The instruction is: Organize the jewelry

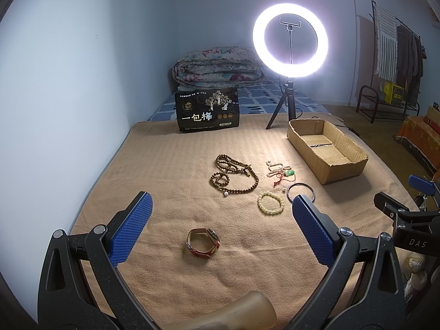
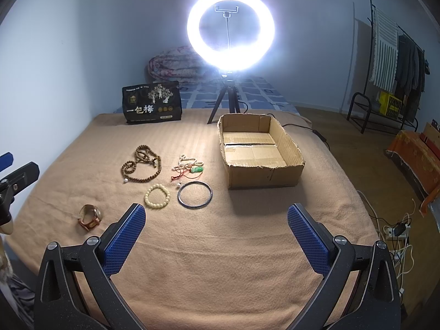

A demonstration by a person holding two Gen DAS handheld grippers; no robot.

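Observation:
Jewelry lies on a tan blanket (image 1: 170,165): a brown-strap watch (image 1: 203,243) (image 2: 90,217), a long brown bead necklace (image 1: 233,176) (image 2: 141,165), a cream bead bracelet (image 1: 271,203) (image 2: 157,195), a dark bangle (image 1: 301,191) (image 2: 195,194), and a pale bead string with a green pendant and red cord (image 1: 280,170) (image 2: 189,166). An open empty cardboard box (image 1: 354,155) (image 2: 264,177) sits to their right. My left gripper (image 1: 221,209) is open above the watch. My right gripper (image 2: 216,218) is open, in front of the bangle and box.
A lit ring light on a tripod (image 1: 290,40) (image 2: 230,29) stands behind the box. A black snack bag (image 1: 207,110) (image 2: 152,101) stands at the blanket's far edge, a folded quilt (image 1: 217,66) behind it. A clothes rack (image 2: 396,63) and floor cables (image 2: 396,228) are to the right.

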